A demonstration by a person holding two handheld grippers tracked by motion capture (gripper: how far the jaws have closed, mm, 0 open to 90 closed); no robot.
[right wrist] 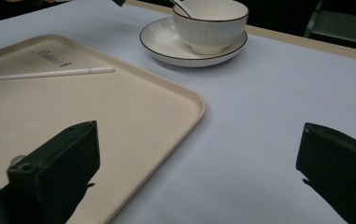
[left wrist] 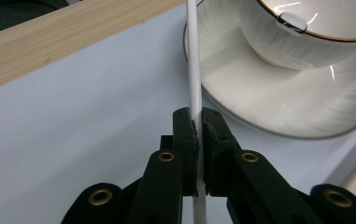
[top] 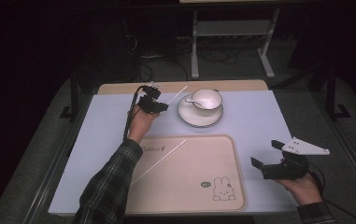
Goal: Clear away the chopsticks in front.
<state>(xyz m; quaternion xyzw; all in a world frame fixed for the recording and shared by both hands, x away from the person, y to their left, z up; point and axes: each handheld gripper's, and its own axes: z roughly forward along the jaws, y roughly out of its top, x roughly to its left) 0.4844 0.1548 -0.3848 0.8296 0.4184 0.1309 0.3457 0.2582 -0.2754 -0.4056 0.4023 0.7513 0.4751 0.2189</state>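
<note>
My left gripper point(top: 165, 107) point(left wrist: 199, 122) is shut on a thin white stick point(top: 178, 94) point(left wrist: 193, 70), held just left of a white saucer point(top: 199, 119) point(left wrist: 278, 93). The stick slants up and away toward the white cup point(top: 207, 100) point(left wrist: 306, 28) on that saucer. A spoon point(top: 190, 100) point(left wrist: 292, 21) rests in the cup. A second white stick point(top: 159, 161) point(right wrist: 49, 73) lies on the beige tray point(top: 189, 186) point(right wrist: 133, 107). My right gripper point(top: 264, 153) point(right wrist: 199, 140) hovers right of the tray, jaws wide open, nothing between them.
A pale lavender sheet point(top: 259, 121) covers the table, with a wooden strip point(top: 119, 87) along its far edge. The tray carries a rabbit drawing point(top: 223, 189) at its near right corner. A metal stand point(top: 231, 42) rises behind the table.
</note>
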